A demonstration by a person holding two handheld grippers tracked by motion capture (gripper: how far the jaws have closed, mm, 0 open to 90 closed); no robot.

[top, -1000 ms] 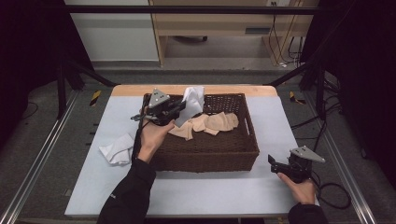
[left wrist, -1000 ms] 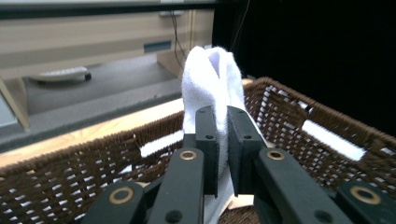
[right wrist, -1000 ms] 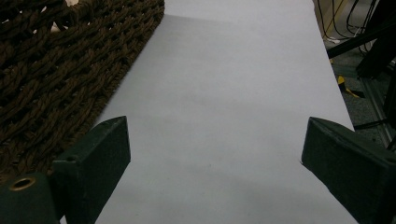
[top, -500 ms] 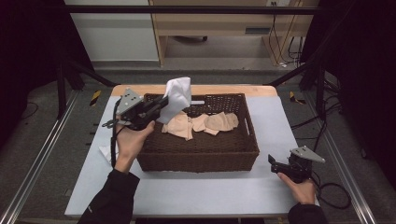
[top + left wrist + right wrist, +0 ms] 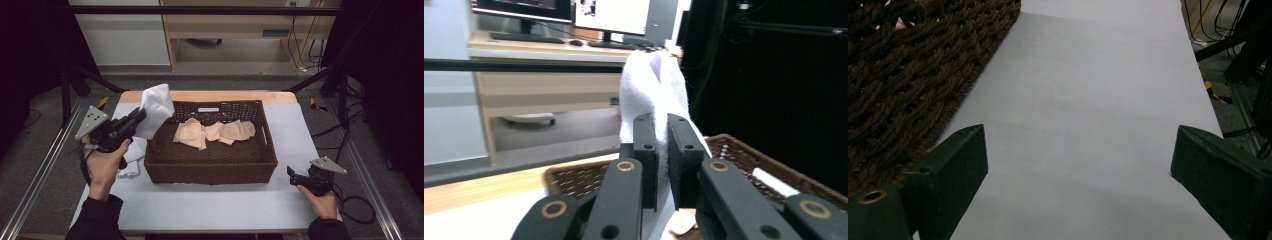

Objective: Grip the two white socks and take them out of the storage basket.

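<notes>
Your left tool (image 5: pixel 134 120) pinches a white sock (image 5: pixel 156 107) aloft at the basket's (image 5: pixel 210 167) far-left corner, likely clearing its rim; your right tool (image 5: pixel 295 176), spread wide, rests idle on the bench (image 5: pixel 210 210) near-right.

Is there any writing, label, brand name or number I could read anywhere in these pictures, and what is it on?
No text can be read.
Monitors behind the desk, left gripper view: screens lit, content too blurred to read.
Pale tag on the wicker basket, at its far rim: no legible print.
White sock, clamped in the left gripper: no marking visible.
Right gripper: no label visible.
</notes>
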